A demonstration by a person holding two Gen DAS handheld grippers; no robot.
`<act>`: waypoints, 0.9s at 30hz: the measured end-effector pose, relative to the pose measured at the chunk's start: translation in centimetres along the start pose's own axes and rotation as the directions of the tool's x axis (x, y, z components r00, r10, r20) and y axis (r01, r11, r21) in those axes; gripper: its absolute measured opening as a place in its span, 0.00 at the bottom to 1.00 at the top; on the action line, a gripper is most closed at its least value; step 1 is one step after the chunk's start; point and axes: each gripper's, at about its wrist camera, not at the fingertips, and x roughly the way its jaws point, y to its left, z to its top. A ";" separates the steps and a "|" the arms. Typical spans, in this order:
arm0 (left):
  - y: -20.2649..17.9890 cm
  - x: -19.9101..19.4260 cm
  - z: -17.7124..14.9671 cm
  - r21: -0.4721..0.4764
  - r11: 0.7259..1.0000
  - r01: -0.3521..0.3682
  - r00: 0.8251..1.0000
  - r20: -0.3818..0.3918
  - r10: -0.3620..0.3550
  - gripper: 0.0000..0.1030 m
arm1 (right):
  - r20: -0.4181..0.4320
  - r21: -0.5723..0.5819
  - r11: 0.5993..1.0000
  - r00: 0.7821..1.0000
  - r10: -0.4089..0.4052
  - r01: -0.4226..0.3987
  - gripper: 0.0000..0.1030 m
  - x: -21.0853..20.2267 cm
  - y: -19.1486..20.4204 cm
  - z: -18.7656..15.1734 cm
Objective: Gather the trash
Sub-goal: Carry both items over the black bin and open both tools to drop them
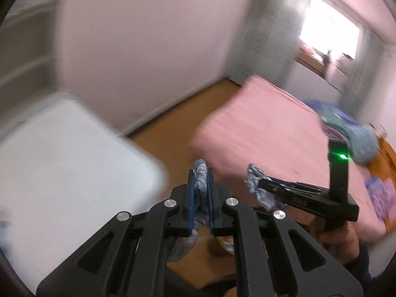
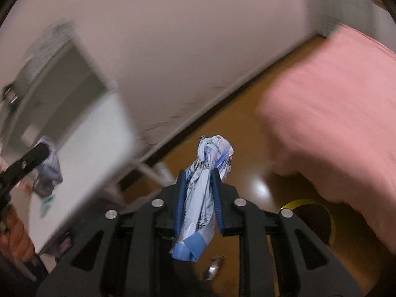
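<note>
Paper, a crumpled blue-and-white printed wrapper (image 2: 206,188), sits pinched between the right gripper (image 2: 198,190) pads at lower centre; the left gripper (image 1: 200,198) clamps a grey-blue crumpled wad (image 1: 201,180) likewise.

Daylight is pouring through a window (image 1: 329,27) at about 1 o'clock in the left wrist view, blowing out to pure white. Motion blur is smearing the white table (image 1: 74,163), pink bed (image 1: 267,128) and walls in both views, while each camera's own gripper frame is staying sharp. A ceiling light is glaring off the glossy wooden floor (image 2: 259,185) at about 4 o'clock in the right wrist view. Fisheye distortion is bending straight edges, and black vignetting is darkening the corners.
</note>
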 end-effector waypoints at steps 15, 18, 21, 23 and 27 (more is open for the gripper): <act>-10.9 26.2 -10.4 0.011 0.983 0.183 0.886 -0.436 -0.161 0.08 | -0.190 0.349 0.893 0.955 -0.228 0.283 0.21 3.2 -21.9 -9.8; -12.3 28.5 -12.1 0.039 0.980 0.195 0.867 -0.474 -0.154 0.08 | -0.195 0.369 0.885 0.955 -0.225 0.284 0.21 3.3 -23.0 -10.7; -13.1 30.0 -12.8 0.042 0.976 0.214 0.848 -0.504 -0.164 0.08 | -0.198 0.382 0.880 0.955 -0.222 0.283 0.21 3.9 -23.5 -11.1; -13.4 30.7 -12.7 0.057 0.975 0.213 0.852 -0.499 -0.157 0.08 | -0.200 0.386 0.879 0.955 -0.217 0.281 0.21 4.1 -23.8 -11.4; -14.5 31.1 -12.6 0.085 0.970 0.226 0.856 -0.493 -0.157 0.08 | -0.198 0.386 0.882 0.958 -0.207 0.271 0.21 4.4 -23.6 -10.9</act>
